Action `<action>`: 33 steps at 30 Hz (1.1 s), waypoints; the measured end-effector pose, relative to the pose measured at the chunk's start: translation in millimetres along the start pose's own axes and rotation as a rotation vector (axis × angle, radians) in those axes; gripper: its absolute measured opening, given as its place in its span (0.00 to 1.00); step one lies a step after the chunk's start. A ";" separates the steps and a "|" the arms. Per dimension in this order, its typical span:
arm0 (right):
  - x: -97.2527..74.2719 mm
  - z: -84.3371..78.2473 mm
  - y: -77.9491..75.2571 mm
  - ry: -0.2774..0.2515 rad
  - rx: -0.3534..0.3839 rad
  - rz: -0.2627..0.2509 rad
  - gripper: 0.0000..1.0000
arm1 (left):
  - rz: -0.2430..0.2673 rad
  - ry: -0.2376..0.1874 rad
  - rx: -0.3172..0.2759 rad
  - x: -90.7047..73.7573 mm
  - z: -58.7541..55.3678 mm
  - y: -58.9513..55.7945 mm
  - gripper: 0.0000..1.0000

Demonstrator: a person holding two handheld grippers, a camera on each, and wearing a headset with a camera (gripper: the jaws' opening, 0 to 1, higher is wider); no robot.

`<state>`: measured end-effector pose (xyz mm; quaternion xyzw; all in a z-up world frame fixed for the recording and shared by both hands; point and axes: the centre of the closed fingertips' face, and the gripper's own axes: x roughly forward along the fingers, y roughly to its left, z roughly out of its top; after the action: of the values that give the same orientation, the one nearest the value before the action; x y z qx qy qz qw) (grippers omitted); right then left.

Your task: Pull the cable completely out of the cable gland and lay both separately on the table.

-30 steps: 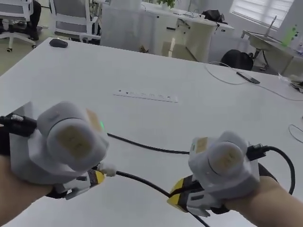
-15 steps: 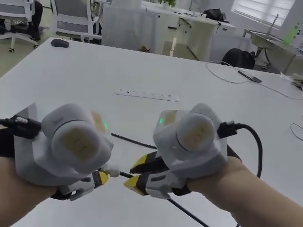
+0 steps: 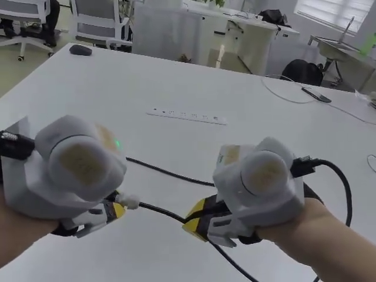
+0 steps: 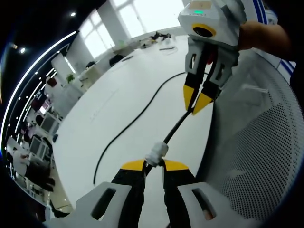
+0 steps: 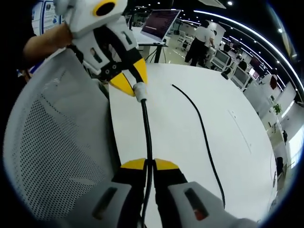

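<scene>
Since half a second ago the right claw (image 3: 195,220) has drawn away to the right of the left claw (image 3: 117,210), so a longer stretch of black cable (image 3: 161,212) now spans the gap between them.

Yellow tips of the left claw are pinched on the white cable gland (image 3: 130,202), which pokes out of them toward the other hand. The right claw's tips are closed together on the cable itself, well apart from the gland. The cable runs nearly straight from one claw to the other. It is not yet out: it comes straight out of the gland's end.

Past the right claw the cable carries on toward the person. A further length lies loose on the white worktop (image 3: 264,129) in a gentle curve behind both hands.

Both claws are at the near edge of the worktop, and in the two gripper views a grey mesh panel (image 5: 52,142) shows beside that edge. Farther back on the worktop lie a white power strip (image 3: 185,116) and, near the far left corner, a dark mouse (image 3: 79,50).
</scene>
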<state>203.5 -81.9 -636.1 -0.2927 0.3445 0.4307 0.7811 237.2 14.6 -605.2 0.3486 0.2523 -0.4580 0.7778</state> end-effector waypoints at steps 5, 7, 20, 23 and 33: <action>-7.8 -16.5 -18.4 0.035 0.013 -0.032 0.04 | 0.051 0.004 -0.022 -6.4 -5.1 15.4 0.14; -10.0 -24.5 -29.4 0.051 0.005 -0.047 0.04 | 0.062 0.012 -0.033 -8.3 -8.9 18.9 0.14; -7.5 -40.4 -163.2 0.026 0.090 -0.223 0.05 | 0.033 0.036 -0.082 -2.3 -15.8 9.5 0.14; -1.1 -41.8 -219.7 -0.011 0.168 -0.318 0.05 | 0.025 0.031 -0.083 -0.8 -11.2 7.6 0.14; 27.9 -81.9 -328.8 -0.015 0.347 -0.482 0.06 | -0.066 -0.011 -0.085 4.6 11.4 2.6 0.14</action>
<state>478.5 -281.0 -653.8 -0.2251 0.3280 0.1697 0.9016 242.4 4.2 -600.5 0.3043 0.2788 -0.4742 0.7777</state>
